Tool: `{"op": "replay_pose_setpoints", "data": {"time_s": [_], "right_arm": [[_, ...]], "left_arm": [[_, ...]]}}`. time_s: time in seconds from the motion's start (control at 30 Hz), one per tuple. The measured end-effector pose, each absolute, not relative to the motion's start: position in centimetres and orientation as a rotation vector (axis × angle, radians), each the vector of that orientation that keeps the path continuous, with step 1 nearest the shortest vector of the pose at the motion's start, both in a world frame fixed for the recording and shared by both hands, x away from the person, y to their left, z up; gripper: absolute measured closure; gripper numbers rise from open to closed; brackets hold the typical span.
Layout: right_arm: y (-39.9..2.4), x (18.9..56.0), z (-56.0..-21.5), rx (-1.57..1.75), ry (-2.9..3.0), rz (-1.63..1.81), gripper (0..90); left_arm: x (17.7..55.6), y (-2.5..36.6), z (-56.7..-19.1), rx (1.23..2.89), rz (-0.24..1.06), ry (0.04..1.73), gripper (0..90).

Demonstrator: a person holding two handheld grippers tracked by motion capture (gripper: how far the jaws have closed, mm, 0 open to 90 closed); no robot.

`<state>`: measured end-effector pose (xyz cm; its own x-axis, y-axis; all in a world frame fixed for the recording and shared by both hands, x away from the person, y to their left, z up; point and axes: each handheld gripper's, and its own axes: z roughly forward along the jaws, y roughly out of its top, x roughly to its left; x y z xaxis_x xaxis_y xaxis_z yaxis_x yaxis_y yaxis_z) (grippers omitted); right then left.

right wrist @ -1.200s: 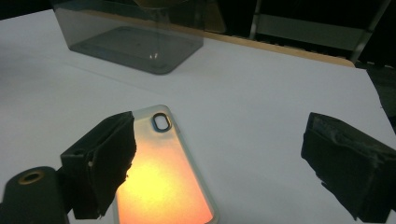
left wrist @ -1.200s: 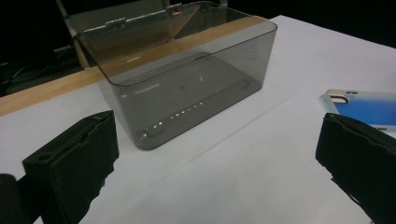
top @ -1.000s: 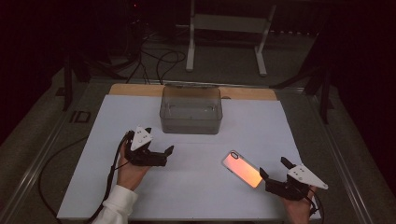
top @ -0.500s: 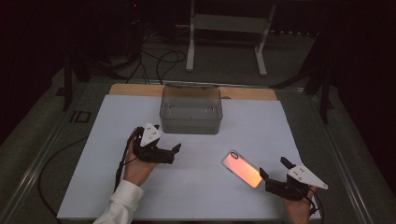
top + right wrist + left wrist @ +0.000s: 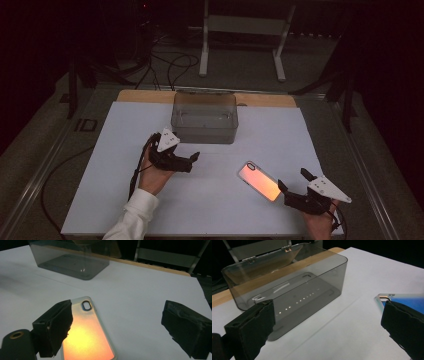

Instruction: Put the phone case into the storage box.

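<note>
Right gripper view | phone case [image 5: 87, 340] beside left fingers [image 5: 58, 325] | untouched

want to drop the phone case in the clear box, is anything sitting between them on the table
Nothing visible does. The phone case lies flat on the white table cover, and the stretch up to the clear box is bare. The left gripper hovers open just left of that path; the right gripper, open, sits at the case's near end.
</note>
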<state>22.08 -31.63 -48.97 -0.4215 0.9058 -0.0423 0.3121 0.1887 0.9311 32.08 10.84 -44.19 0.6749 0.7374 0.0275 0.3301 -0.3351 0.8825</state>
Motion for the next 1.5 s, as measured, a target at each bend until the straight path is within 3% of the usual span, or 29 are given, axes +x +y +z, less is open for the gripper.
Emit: {"op": "replay_pose_setpoints", "data": {"time_s": [1.5], "right_arm": [[-31.7,22.1,-49.0,1.136,1.851,1.228,10.0]], "left_arm": [[34.9,5.6,-44.7,2.029,0.442,0.775,1.4]]}}
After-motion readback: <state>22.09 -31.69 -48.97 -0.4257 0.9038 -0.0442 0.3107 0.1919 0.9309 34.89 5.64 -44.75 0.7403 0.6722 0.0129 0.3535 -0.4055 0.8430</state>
